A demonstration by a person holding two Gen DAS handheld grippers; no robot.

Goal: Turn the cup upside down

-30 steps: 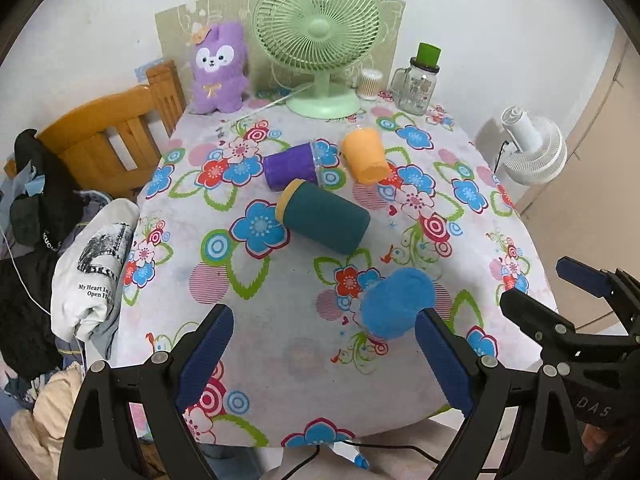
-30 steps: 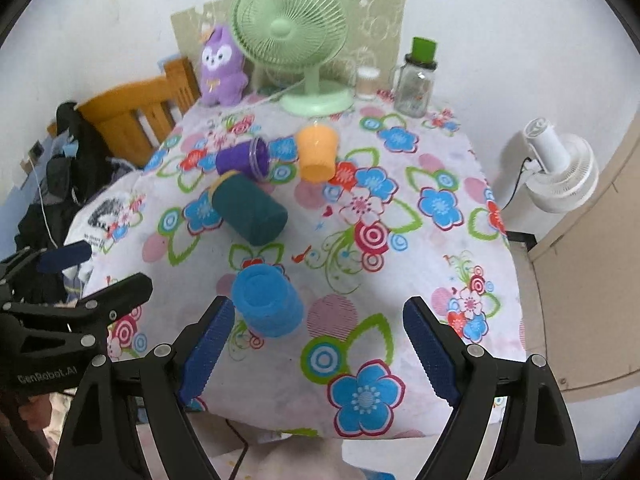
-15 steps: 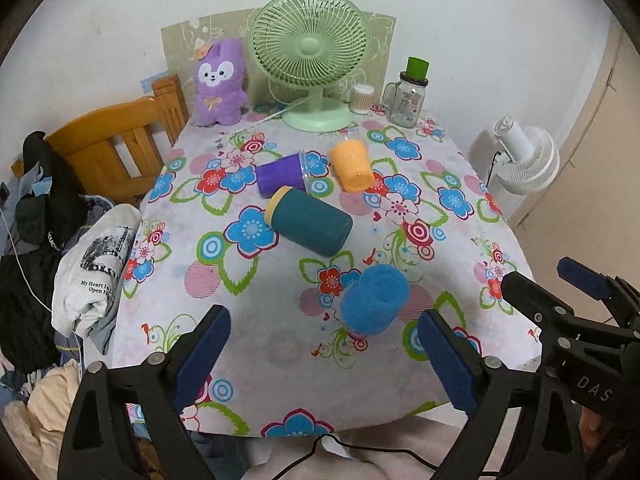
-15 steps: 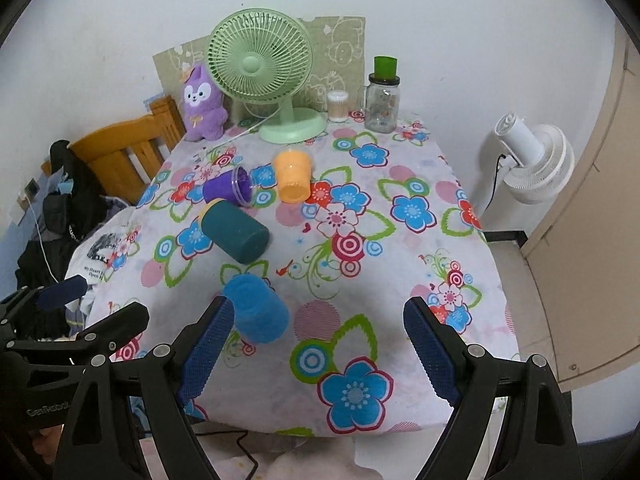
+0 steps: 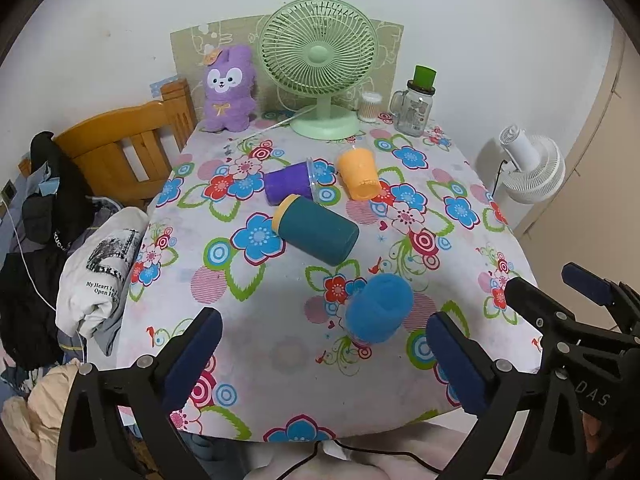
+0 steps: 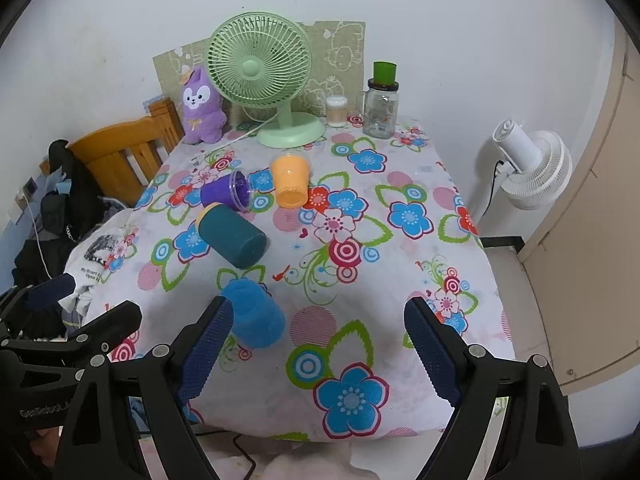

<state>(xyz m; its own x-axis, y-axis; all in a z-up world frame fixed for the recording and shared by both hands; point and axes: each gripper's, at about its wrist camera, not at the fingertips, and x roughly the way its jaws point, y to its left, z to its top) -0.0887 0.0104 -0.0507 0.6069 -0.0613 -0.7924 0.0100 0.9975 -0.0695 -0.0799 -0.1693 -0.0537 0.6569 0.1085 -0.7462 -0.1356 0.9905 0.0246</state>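
From the left wrist view, your left gripper (image 5: pixel 320 356) hangs wide open and empty over the near edge of the floral tablecloth (image 5: pixel 256 320); compared with a second ago the whole table looks smaller and farther off, so you have drawn back and up. The blue cup (image 5: pixel 378 307) sits near and right of centre between the fingers' line, its flat closed end up, which reads as mouth-down, as the task wants; whether more flipping is due, this moment cannot settle. The teal cup (image 5: pixel 318 229), purple cup (image 5: pixel 289 186) and orange cup (image 5: pixel 358 174) lie on their sides farther back. At the far edge stand a green fan (image 5: pixel 320 64), a purple plush (image 5: pixel 229 90) and a glass jar (image 5: pixel 414 106). From the right wrist view, your right gripper (image 6: pixel 318 356) is likewise spread wide with nothing in it, and it too has retreated, with more floor and wall now showing. The blue cup sits just beside the left finger (image 6: pixel 206 346). A wooden chair (image 6: pixel 120 152) heaped with clothes stands left, a white floor fan (image 6: pixel 532 168) right.
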